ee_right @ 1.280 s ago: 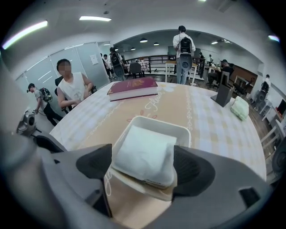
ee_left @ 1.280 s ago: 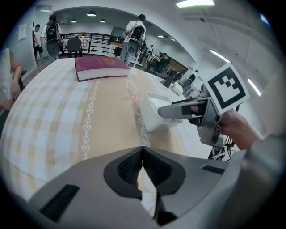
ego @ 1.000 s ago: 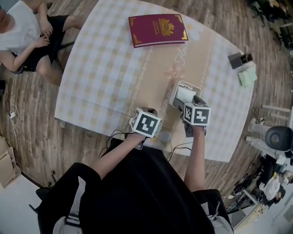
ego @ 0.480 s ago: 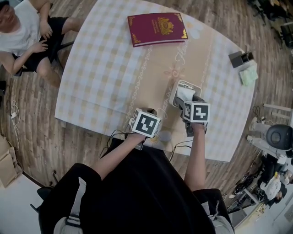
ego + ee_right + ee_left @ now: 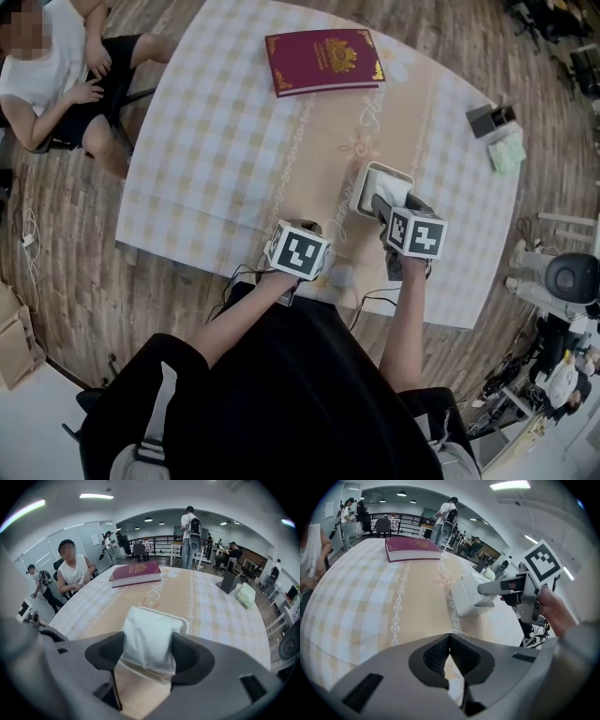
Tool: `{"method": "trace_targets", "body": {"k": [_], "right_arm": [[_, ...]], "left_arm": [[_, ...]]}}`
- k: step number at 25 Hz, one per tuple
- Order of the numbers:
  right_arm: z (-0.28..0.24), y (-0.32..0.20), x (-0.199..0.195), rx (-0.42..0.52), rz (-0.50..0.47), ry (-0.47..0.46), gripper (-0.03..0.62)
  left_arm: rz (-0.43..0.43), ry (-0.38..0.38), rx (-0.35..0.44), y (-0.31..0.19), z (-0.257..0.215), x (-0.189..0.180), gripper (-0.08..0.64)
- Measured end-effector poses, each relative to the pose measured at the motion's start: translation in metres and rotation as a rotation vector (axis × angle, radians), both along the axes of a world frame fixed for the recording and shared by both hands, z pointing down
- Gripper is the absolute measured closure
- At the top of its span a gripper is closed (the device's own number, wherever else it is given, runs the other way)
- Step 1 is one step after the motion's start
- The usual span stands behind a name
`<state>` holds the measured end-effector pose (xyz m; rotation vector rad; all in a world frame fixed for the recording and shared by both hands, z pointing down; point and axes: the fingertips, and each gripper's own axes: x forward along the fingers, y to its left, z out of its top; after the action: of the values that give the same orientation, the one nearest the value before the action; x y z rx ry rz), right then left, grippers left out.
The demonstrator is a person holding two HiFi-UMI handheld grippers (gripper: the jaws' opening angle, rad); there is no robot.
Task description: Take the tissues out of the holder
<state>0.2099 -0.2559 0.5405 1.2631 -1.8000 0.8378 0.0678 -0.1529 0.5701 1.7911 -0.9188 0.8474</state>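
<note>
Right gripper [image 5: 149,651] angled steeply down over holder [image 5: 361,190], jaws just closing, clamping tissues [image 5: 150,627]. Left gripper [image 5: 450,639] near edge, pinched together, empty. Book [image 5: 323,61] lettering illegible.

The floor [image 5: 66,234] is of brown wooden planks. The worktop [image 5: 206,141] is covered by a cloth with pale yellow and white checks and a beige band through its middle. A seated person [image 5: 56,75] is just beside the far left corner of the worktop. A cardboard box [image 5: 14,342] stands on the floor, well apart from the near left corner. The room is a big open hall with a white ceiling and long light strips [image 5: 96,496]. A black railing [image 5: 159,539] runs at the back, glass walls [image 5: 86,538] stand at the left, and a person with a backpack [image 5: 190,531] stands beyond the far edge
</note>
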Motion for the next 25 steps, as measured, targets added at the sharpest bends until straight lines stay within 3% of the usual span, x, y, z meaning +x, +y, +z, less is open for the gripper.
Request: {"method": "trace_targets", "body": {"k": [12,25], "right_arm": [[-0.051,0.044,-0.011,0.113,0.085,-0.003,0.258],[-0.059,0.135,-0.072,0.111,0.116,-0.04,0.258]], "left_arm": [[0.06,0.03,0.058,0.027,-0.021,-0.013,0.552],[0.119,0.028,0.096,0.083,-0.039,-0.053,0.552]]}}
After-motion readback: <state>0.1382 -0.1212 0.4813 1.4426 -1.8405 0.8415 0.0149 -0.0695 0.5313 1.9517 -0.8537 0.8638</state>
